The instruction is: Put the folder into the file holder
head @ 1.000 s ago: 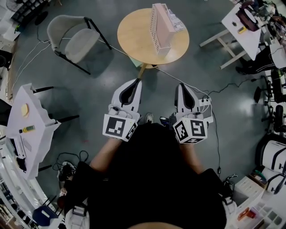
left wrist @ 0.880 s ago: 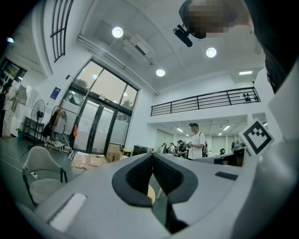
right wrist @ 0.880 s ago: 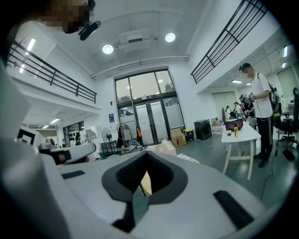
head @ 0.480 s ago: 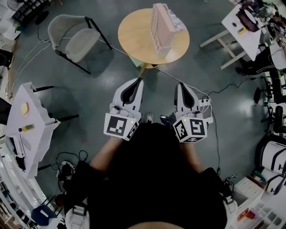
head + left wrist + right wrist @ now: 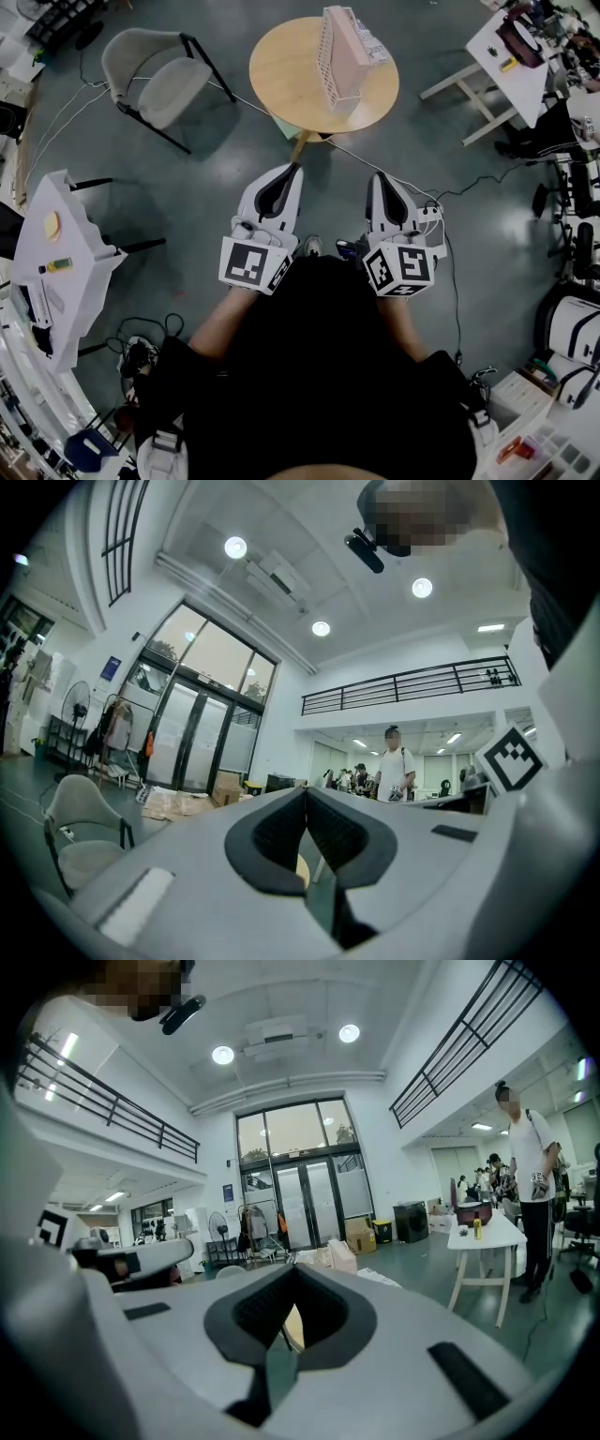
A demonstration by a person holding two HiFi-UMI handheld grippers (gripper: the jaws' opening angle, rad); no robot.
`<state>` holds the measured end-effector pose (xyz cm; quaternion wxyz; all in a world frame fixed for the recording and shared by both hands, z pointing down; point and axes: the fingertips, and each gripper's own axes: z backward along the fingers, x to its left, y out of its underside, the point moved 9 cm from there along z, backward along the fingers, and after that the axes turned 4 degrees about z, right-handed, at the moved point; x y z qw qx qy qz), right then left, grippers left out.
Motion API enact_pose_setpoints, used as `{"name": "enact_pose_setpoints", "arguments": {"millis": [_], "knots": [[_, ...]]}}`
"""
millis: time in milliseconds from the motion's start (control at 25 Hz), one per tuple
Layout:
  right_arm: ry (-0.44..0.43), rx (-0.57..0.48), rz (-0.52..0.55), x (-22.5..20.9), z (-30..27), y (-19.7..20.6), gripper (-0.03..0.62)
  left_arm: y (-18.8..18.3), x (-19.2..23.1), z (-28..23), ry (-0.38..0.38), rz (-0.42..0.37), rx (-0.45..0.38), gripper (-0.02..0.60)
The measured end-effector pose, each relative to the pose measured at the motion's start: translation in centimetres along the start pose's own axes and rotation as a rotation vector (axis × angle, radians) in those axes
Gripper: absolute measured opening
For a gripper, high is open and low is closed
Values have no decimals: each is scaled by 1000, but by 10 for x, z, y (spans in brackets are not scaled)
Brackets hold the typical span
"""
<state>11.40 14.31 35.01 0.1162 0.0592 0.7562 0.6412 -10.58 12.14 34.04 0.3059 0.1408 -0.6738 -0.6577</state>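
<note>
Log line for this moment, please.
left gripper: jaws shut, empty | right gripper: jaws shut, empty | pink folder: upright at file holder on round table

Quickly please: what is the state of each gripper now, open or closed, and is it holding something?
Left gripper: closed, holding nothing.
Right gripper: closed, holding nothing.

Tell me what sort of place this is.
Probably an open-plan workshop or lab hall. It has tall glass doors, a railed mezzanine under a high ceiling, and a white work table on a bare grey floor.
</note>
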Motion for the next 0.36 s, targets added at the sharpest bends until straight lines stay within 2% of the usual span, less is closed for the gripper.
{"name": "enact_pose_setpoints", "arguments": {"millis": [360], "knots": [[-8,3,11,8,0,0,-6,-2,3,5,5,6,-8,5]]}}
